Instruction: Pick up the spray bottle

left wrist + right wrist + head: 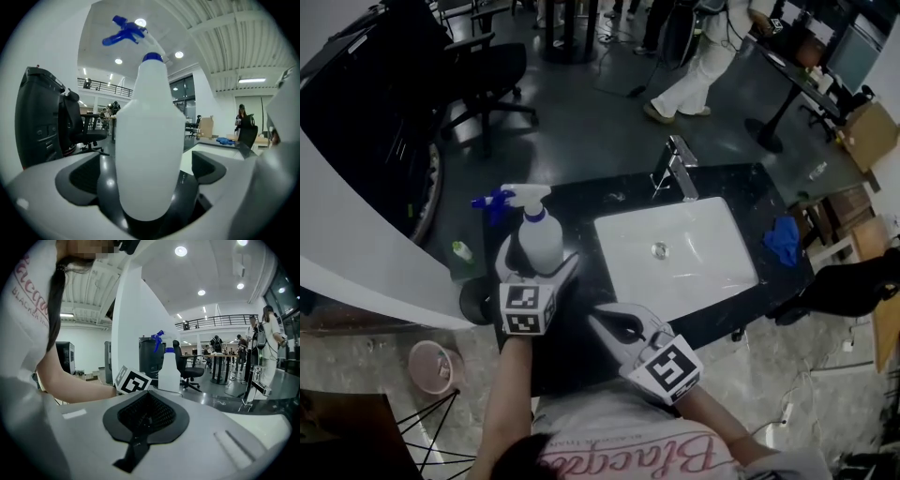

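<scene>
A white spray bottle (541, 239) with a blue trigger head stands upright on the black counter (581, 211), left of the sink. My left gripper (539, 257) is open with its jaws on either side of the bottle's lower body. In the left gripper view the bottle (150, 140) fills the middle between the two dark pads (79, 180), with a gap showing on each side. My right gripper (602, 319) is shut and empty, hovering near the counter's front edge, right of the left gripper. The right gripper view shows the bottle (169, 369) beyond the left gripper's marker cube.
A white sink (712, 225) with a chrome faucet (675, 169) lies right of the bottle. A blue cloth (783, 241) sits at the counter's right end. A small green-capped bottle (462, 250) stands at the left. An office chair (487, 75) and a walking person (703, 56) are behind.
</scene>
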`<state>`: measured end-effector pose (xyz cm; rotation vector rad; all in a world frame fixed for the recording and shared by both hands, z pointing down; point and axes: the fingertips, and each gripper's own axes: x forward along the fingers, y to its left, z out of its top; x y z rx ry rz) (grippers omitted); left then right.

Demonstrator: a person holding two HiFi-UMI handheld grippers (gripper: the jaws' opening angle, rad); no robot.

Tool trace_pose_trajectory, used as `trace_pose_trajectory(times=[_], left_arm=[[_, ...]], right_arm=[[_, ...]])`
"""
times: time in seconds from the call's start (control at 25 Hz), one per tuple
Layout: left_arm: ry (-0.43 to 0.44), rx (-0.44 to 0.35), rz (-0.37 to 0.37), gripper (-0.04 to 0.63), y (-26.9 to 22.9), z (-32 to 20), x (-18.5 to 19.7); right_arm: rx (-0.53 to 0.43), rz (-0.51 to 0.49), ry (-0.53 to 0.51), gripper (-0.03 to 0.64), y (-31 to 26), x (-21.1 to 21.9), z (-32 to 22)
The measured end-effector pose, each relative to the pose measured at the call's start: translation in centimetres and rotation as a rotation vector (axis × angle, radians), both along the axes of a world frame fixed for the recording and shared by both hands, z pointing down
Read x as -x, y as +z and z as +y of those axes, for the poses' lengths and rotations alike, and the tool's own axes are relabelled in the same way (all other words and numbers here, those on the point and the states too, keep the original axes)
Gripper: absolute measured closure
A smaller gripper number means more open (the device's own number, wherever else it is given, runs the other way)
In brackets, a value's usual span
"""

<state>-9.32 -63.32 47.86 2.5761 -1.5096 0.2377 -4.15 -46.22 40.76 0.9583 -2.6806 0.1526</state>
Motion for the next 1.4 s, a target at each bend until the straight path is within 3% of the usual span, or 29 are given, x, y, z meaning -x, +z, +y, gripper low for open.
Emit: trace_pose_trajectory(times=[0.2,0.36,0.44,0.48,0.92,1.4], left_arm=[[0.048,-0.019,0.014,0.009,0.0,-1.5,-0.9],[0.134,-0.054,0.007,0.026,-0.6,-2.0,-2.5],[0.162,-0.061,-0.007,0.12,-0.5,-2.0,-2.9],[0.163,-0.061,-0.013,0.131,-0.5,-2.0,-2.9],[0.115,-0.073,-0.028,0.172,-2.0,-0.3,-1.9],[0.049,-0.142,-0.012,0.172,-8.1,7.9,-0.7]], right_arm=[[0.016,0.02,0.033,0.614,0.5,-0.2,-1.7],[0.04,0.027,0.06,0.615,1.0,-0.6,-2.4],[0.045,0.031,0.073,0.615,1.2,-0.7,-2.5],[0.045,0.032,0.077,0.615,1.3,-0.7,-2.6],[0.028,-0.017,0.093,0.615,0.4,-1.2,-1.7],[-0.029,-0.049,0.048,0.617,-1.2,-1.3,3.8]])
